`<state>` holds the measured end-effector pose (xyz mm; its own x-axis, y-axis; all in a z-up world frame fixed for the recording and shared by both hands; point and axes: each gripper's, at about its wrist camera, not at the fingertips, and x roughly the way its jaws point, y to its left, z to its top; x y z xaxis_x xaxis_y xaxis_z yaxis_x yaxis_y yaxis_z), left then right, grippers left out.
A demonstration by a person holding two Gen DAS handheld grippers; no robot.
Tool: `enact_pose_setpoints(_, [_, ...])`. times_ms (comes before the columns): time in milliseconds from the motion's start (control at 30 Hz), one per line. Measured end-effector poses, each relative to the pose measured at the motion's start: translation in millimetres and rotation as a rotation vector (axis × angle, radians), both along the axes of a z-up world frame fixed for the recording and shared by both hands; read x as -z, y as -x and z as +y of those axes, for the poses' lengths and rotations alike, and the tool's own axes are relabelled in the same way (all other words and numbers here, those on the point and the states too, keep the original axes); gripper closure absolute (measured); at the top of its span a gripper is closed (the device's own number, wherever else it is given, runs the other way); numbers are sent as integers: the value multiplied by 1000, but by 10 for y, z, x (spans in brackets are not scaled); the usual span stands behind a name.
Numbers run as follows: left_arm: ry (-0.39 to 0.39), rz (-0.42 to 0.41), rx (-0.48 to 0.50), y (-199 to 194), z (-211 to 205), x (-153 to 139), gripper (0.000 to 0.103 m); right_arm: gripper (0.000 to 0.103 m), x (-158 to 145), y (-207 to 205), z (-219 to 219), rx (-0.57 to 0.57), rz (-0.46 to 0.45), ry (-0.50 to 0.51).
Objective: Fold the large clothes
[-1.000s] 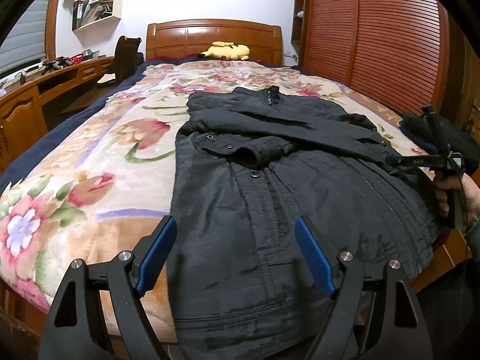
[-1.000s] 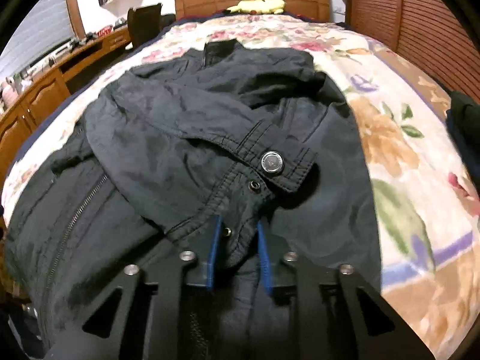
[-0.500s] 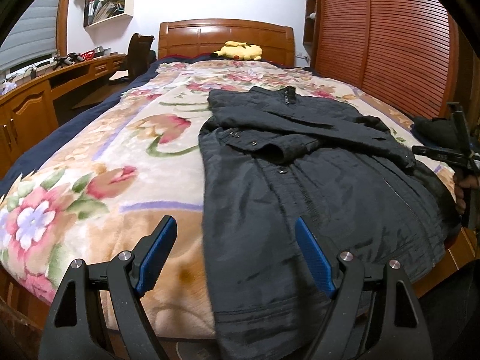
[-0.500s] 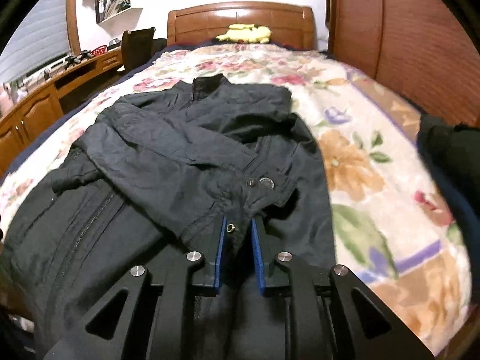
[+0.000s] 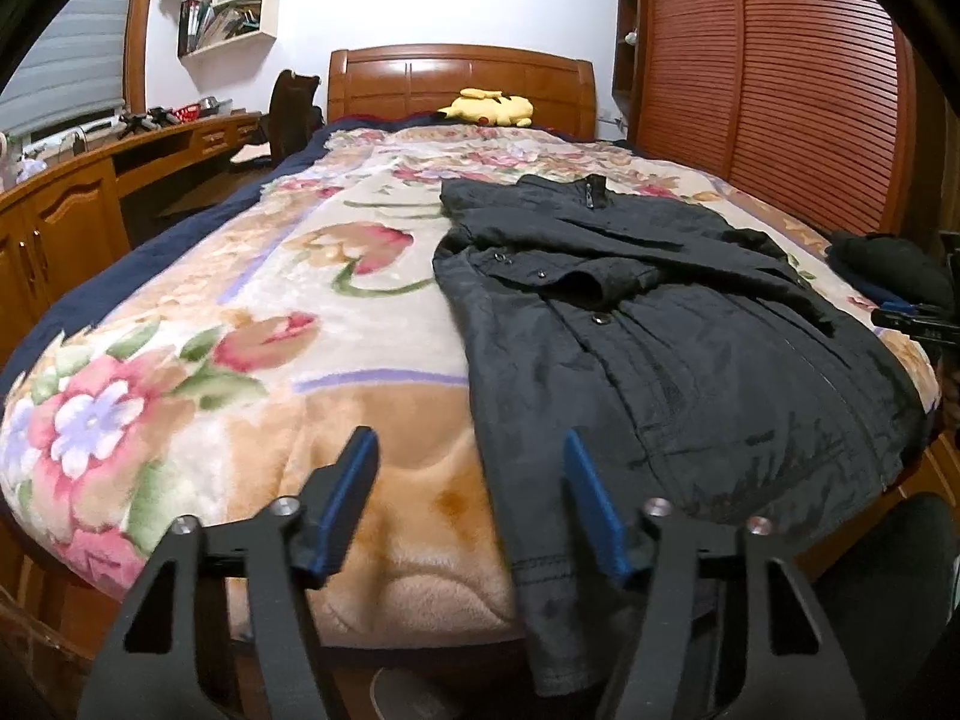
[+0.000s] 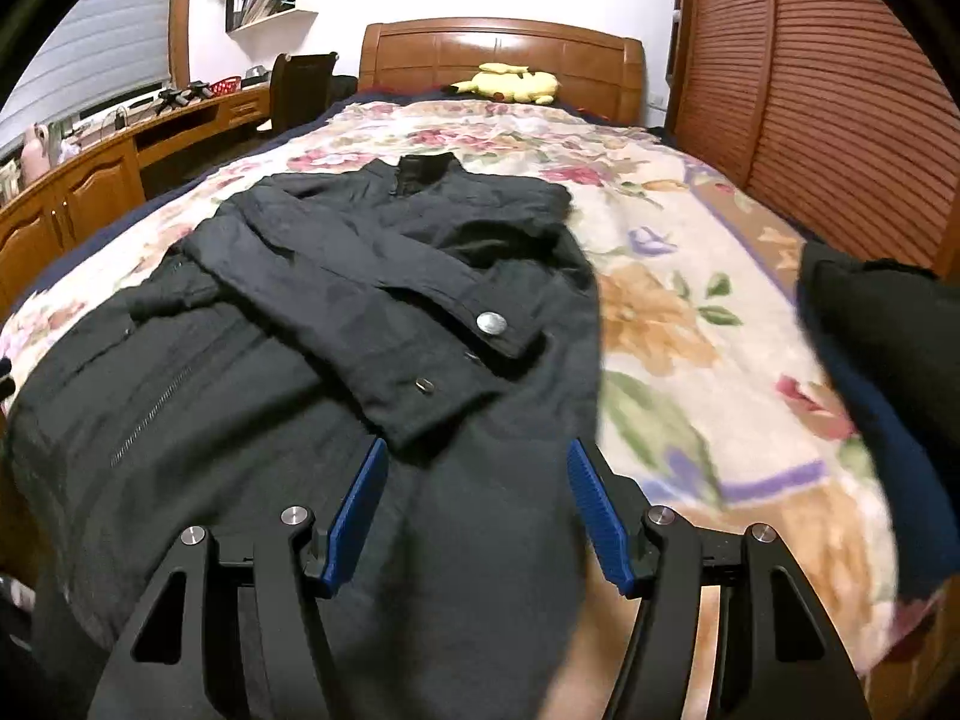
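Left wrist view has the black jacket (image 5: 678, 354) lying flat on the bed, ahead of the left claw (image 5: 471, 501) and off to its right, with the hem hanging over the near edge of the mattress just past the right blue finger. Both sleeves are folded across the chest, and the collar (image 5: 591, 192) points away toward the headboard (image 5: 462, 84). That claw is spread wide with nothing between its fingers, hovering over the flowery blanket (image 5: 198, 360) at the foot of the bed.

From the right wrist camera, the right claw (image 6: 477, 507) is also wide open and holds nothing. The jacket sits right under and ahead of it, and the buttoned cuff (image 6: 474, 330) of the top sleeve lies just beyond the fingertips, not touching them. A zipper (image 6: 156, 402) runs down the jacket front, to the left of this claw.

Further out: a pile of dark clothes (image 6: 882, 360) sits on the blanket to the right of the right claw, a yellow plush toy (image 6: 510, 84) rests up by the headboard, a wooden desk (image 5: 90, 192) with a chair (image 5: 291, 114) runs along the far left, and a slatted wooden wardrobe (image 5: 780, 90) fills the right side. In the left wrist view, the other claw's frame just peeks in at the right edge.
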<state>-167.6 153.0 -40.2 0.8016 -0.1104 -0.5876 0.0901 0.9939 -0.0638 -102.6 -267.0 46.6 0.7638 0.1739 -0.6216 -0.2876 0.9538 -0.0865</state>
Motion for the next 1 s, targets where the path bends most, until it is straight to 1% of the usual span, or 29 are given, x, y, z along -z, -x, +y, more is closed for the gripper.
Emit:
enact_pose_setpoints(67, [6,8,11,10,-5,21,47,39,-19,70,-65,0,2,10])
enact_pose_setpoints(200, [-3,23,35,36,-50,69,52,39,18,158,-177,3,10,34])
enact_pose_setpoints(367, [-15,42,53,53,-97,125,52,39,146,132,-300,7,63,22])
enact_pose_setpoints(467, [-15,48,57,60,-113,136,52,39,216,134,-309,-18,99,1])
enact_pose_setpoints(633, [-5,53,76,91,-160,154,53,39,225,161,-344,-29,108,-28])
enact_pose_setpoints(700, [5,60,92,102,-179,181,56,39,235,161,-380,-37,112,-37])
enact_pose_setpoints(867, [14,71,107,128,-215,228,56,39,319,180,-424,-46,117,-54])
enact_pose_setpoints(933, [21,75,112,138,-204,223,58,40,343,166,-433,-49,120,-63])
enact_pose_setpoints(1000, [24,79,121,150,-212,225,61,46,353,173,-428,-54,120,-69])
